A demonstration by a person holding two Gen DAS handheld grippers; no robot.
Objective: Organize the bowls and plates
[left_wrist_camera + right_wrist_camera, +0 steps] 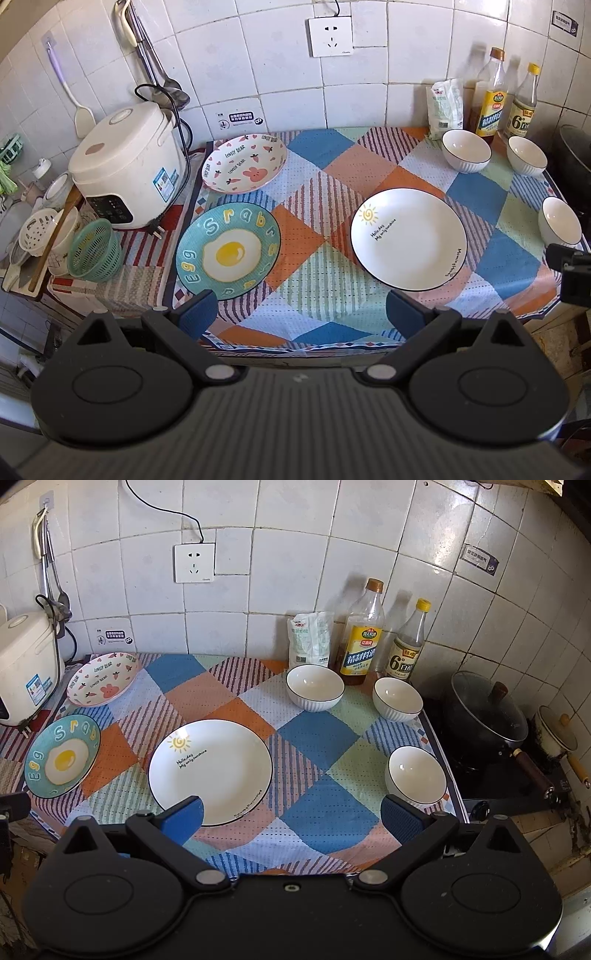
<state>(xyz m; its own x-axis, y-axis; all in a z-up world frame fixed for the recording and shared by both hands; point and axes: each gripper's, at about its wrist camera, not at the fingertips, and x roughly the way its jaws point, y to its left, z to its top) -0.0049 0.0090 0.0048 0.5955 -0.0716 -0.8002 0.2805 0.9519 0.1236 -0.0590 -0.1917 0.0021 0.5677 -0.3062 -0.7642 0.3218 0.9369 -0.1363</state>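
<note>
Landmark: white sun plate [408,238], mid-counter [321,812] on the patchwork cloth. Its near rim is partly hidden behind the right claw [291,818]'s left finger. Left of it, the egg plate [227,253]; beyond that, the bear plate [243,162]. Three white bowls [315,686] lie to its right, one cut by the right claw's finger. Left claw [301,312] hovers spread wide, empty; right claw likewise, both short of the plate.

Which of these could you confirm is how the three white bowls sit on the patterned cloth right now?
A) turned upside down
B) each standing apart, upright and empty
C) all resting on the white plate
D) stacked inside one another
B: the three white bowls stand separately with their openings up, nothing inside them.
</note>
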